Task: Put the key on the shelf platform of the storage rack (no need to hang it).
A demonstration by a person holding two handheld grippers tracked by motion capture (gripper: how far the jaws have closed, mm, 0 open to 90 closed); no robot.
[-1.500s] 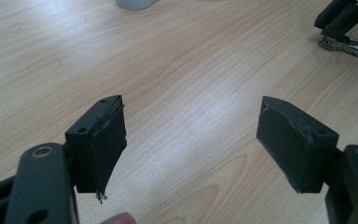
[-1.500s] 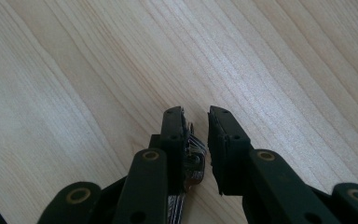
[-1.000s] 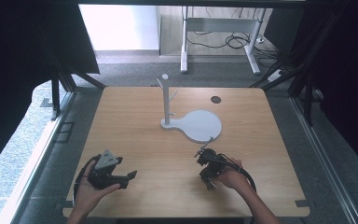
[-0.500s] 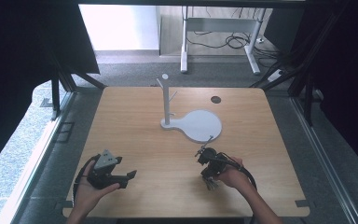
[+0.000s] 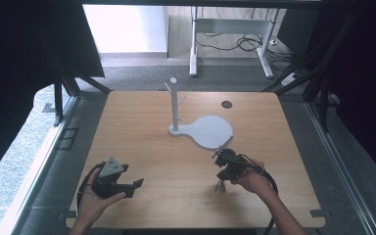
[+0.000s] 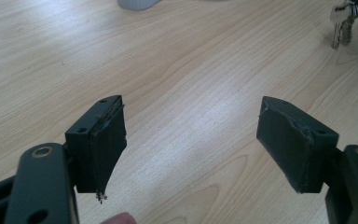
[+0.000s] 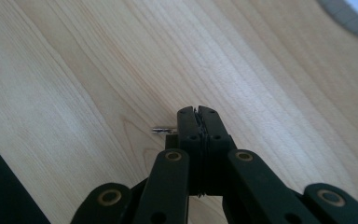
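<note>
My right gripper point(image 5: 223, 164) pinches the keys point(image 5: 219, 185), hanging at its 6 o'clock. My left gripper point(image 5: 132, 186) gapes wide, holding nothing.

A: Left tool point(image 6: 191, 140): black links, brass-coloured pivot rivets, small screw holes in the jaw blocks. Black padding on the inner faces is frayed, a thread hanging off one edge.

B: Right tool point(image 7: 198, 114): same black links, same brass rivets (four showing). Pads ragged along the seam.

A: From the high view, a grey three-cornered plate tops the left one; black cable loops from each. Forearms bare, no sleeves.
</note>
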